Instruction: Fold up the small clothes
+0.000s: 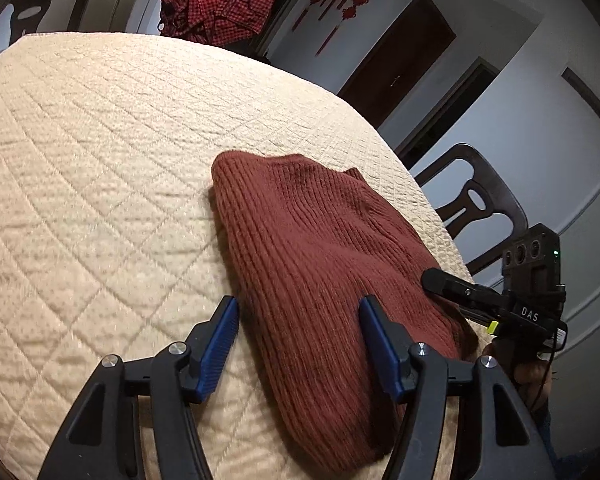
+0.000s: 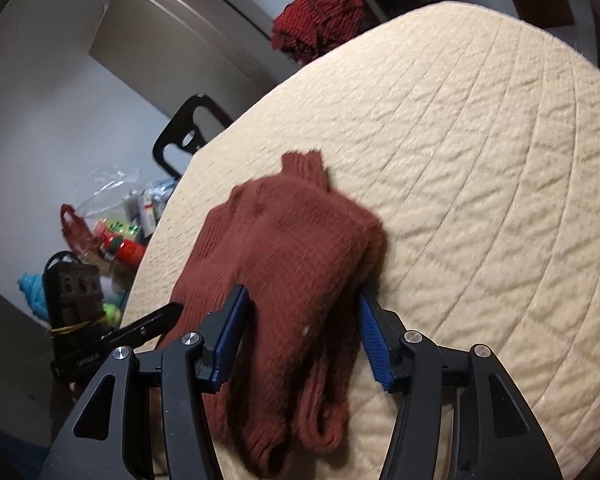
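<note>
Quilt (image 1: 100, 160): cream, diamond-stitched, fills most of both views; its edge runs from upper left to the right edge in the left view.

Sweater (image 1: 320, 260): rust-red rib knit, folded, lying on the quilt at centre-right of the left view and centre of the right view (image 2: 292, 260); collar at top, cuffs toward the lower edge, near hem cut off behind the fingers.

Left gripper (image 1: 298, 344): bottom centre, tilted downward, jaws apart; left blue pad over quilt, right pad over the knit, nothing pinched.

Right gripper (image 2: 300, 336): bottom centre, tilted downward, jaws apart, straddling the sweater; whether the pads touch it is unclear. In the left view it sits at right edge (image 1: 460, 292), marked "DAS".

Chair (image 1: 476, 204): dark wood, right, partly hidden by the quilt.

Checked cloth (image 1: 216, 10): red, top centre, bunched.

Bag (image 2: 112, 216): clear plastic, left of the right view, contents unreadable.
</note>
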`<action>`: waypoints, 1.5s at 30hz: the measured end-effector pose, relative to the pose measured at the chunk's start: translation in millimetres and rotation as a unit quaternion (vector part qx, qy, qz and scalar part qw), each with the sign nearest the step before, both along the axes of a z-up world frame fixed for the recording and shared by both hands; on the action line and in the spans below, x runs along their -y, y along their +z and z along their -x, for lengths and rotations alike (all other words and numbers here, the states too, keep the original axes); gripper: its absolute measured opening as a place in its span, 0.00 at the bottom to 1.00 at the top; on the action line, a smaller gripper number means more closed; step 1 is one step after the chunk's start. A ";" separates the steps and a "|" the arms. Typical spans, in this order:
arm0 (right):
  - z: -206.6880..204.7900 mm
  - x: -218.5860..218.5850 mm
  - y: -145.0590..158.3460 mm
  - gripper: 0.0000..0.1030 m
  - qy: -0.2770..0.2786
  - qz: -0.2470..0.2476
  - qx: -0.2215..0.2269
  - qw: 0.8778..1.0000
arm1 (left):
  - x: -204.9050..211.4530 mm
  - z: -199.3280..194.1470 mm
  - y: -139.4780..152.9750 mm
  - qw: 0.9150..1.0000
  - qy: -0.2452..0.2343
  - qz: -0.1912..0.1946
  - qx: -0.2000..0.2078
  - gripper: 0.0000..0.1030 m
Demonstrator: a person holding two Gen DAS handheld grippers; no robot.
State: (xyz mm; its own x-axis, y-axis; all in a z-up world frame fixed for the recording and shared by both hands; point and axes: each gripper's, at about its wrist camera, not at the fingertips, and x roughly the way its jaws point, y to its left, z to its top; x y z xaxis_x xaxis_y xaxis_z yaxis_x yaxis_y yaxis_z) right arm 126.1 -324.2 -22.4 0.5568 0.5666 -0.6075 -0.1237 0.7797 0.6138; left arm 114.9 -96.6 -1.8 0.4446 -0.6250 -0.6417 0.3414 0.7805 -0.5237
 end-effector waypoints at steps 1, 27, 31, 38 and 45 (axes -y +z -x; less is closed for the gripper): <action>2.7 -1.9 -0.4 0.52 0.007 0.001 -0.002 1.000 | -0.8 1.9 -0.4 1.000 0.000 0.001 -0.001 0.64; 7.1 -24.1 33.9 0.27 0.030 -0.015 0.037 0.999 | 9.0 8.2 48.2 0.994 -0.011 -0.065 0.085 0.33; 2.4 -37.1 40.0 0.27 0.041 -0.014 0.047 0.998 | -5.3 7.7 53.5 0.993 0.002 -0.067 0.095 0.33; -22.3 -78.1 44.6 0.27 0.074 -0.013 0.055 0.996 | -45.5 -0.2 55.1 0.991 0.032 -0.072 0.106 0.33; -52.1 -141.0 43.2 0.27 0.119 -0.014 0.058 0.991 | -108.5 -19.8 54.4 0.989 0.073 -0.079 0.106 0.33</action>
